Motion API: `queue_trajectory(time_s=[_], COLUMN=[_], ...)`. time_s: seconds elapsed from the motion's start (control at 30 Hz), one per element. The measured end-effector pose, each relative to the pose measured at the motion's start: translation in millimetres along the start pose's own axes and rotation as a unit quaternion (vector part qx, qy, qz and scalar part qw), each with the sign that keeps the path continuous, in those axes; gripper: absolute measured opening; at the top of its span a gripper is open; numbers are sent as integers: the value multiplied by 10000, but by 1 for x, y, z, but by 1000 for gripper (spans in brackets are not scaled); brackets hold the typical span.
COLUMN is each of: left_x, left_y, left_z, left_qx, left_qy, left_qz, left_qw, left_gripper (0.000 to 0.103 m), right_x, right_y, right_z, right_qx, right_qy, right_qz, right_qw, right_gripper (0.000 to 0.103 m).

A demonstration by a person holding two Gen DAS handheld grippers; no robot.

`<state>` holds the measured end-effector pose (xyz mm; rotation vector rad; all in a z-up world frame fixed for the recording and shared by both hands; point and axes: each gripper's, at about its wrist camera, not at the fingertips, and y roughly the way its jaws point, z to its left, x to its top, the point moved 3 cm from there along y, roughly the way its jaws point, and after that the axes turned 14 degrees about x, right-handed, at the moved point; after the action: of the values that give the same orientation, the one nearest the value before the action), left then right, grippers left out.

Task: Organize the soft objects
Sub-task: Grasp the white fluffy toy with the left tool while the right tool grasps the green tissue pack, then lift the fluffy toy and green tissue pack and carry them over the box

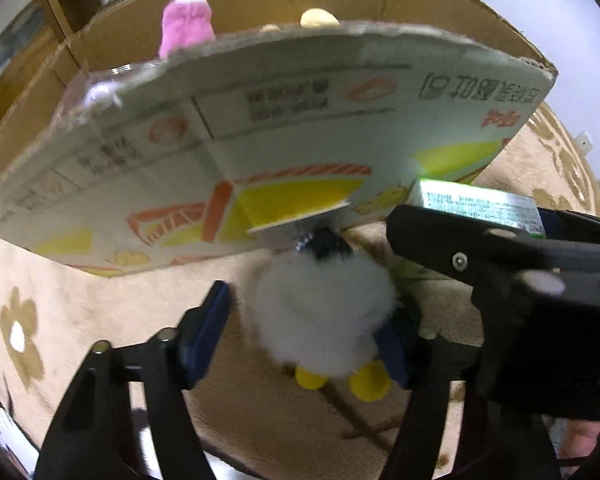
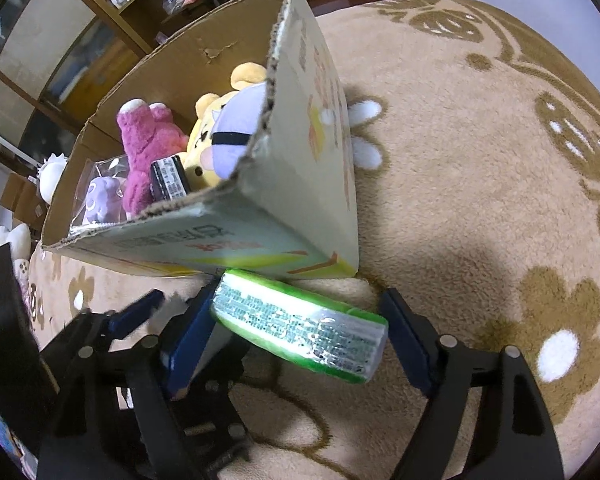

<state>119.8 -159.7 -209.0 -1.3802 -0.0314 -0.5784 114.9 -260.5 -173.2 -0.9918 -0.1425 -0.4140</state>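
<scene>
Plush penguin (image 1: 324, 308) sits between the left gripper (image 1: 304, 324)'s parted fingers just below the cardboard box (image 1: 260, 136), while the right gripper (image 2: 296, 328) pinches a green pack (image 2: 300, 320) beside that box; I'd close left firmly, then lift both clear over the rim.

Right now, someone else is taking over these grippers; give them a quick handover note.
Left hand-held gripper: open around a white fluffy toy on the rug, not clamped.
Right hand-held gripper: jaws at both ends of a green tissue pack; grip unclear.
Done: pink plush, yellow bear and other toys already in the cardboard box.
Left: box the white toy and the pack.
</scene>
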Motion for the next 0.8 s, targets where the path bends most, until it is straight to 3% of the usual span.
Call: queue_trajectory(time_s=[0.2, 0.43, 0.8], left_x=[-3, -10, -23], left_y=[1, -11, -62], left_z=[0, 13, 51], left_qx=[-74, 100, 300], left_qy=[22, -83, -612], left_qz=[54, -106, -691], left_qw=[10000, 9999, 9953], left_gripper=[34, 31, 31], right_x=[-3, -7, -15], right_y=[0, -8, -42], right_z=[5, 6, 16], right_qx=[-65, -238, -45], right_qy=[-98, -318, -422], right_qz=[13, -84, -389], right_qw=[9999, 9992, 9983], right_gripper=[85, 84, 83])
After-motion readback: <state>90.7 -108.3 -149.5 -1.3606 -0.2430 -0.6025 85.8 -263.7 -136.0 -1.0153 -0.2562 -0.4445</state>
